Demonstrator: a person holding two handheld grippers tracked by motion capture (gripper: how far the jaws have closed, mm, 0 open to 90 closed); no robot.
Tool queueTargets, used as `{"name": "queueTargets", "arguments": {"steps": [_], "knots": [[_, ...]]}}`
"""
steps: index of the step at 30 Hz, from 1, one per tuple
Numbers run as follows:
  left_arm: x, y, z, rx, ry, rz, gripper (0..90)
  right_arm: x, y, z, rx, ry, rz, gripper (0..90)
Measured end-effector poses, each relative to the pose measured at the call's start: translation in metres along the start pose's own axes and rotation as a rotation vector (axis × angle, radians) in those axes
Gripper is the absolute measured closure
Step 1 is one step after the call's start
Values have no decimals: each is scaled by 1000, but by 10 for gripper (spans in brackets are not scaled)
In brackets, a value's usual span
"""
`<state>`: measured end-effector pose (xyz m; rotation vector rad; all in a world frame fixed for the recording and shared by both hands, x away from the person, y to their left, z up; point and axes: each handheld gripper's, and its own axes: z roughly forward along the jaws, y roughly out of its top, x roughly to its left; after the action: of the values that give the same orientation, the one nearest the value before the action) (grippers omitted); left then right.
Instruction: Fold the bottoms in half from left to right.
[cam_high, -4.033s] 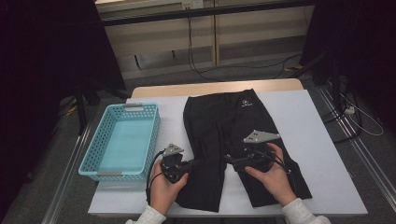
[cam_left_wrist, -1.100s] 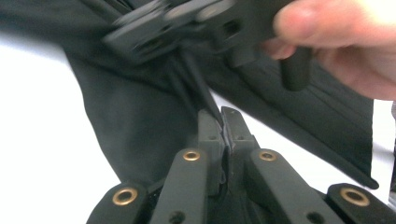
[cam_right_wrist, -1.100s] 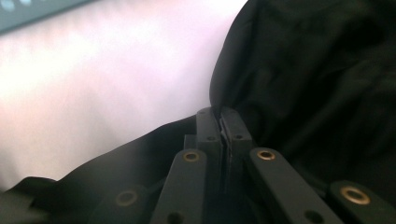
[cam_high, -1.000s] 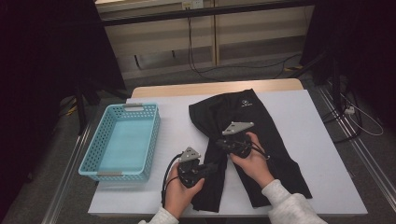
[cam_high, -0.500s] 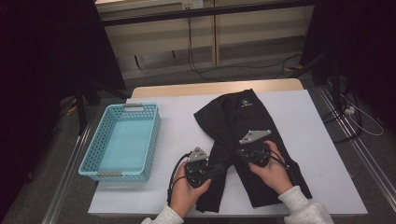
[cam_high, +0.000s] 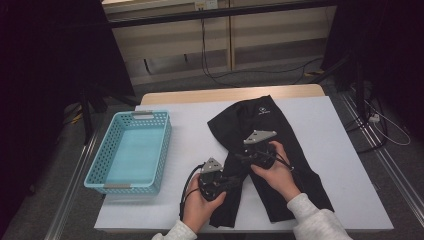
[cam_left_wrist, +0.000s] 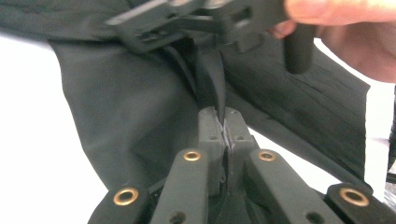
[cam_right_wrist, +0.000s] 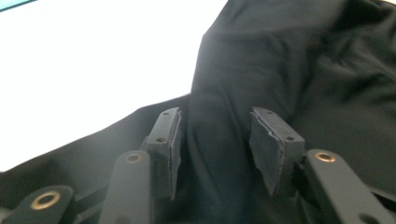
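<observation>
**Left claw pinching the trousers, right claw parted above them**

A pair of black trousers (cam_high: 280, 150) is lying across the middle of the white bench (cam_high: 350, 150), partly folded over itself, with a small white logo near the waistband at the far end. The left claw (cam_left_wrist: 225, 128) is clamping a thin fold of the dark cloth between its pads (the jaws are meeting tightly on it). The right claw (cam_right_wrist: 215, 140) is sitting just beyond it over the fabric; its jaws have just been opening, and they are standing apart with cloth lying between them, unpressed. A light blue basket (cam_high: 112, 167) is resting on the bench's left side, well apart from the trousers.
</observation>
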<state>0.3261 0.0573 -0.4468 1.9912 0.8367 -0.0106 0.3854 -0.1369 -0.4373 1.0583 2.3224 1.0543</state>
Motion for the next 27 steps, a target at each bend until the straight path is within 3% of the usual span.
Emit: {"name": "queueTargets", "arguments": {"steps": [5,9,14,16,19,22,25,27], "knots": [[1,-2,1,6,3,-3,881,5,8,23,32,-7,-56,503],[3,-3,0,1,10,-6,881,7,14,40,50,-36,-82,565],[5,-3,-1,-1,13,-15,881,0,18,47,79,-44,-111,857],[6,-3,-2,-4,12,-22,881,-4,17,47,79,-28,-101,892],[7,-3,-2,-7,13,-22,881,-12,18,39,40,-24,-60,894],[7,-2,-3,-7,13,-20,882,-24,24,19,-13,-39,-3,894],[6,-1,-2,-5,7,-15,882,-35,25,-4,-11,-74,10,895],[6,-1,-2,-5,5,-16,882,-39,19,-14,2,-73,21,895]]}}
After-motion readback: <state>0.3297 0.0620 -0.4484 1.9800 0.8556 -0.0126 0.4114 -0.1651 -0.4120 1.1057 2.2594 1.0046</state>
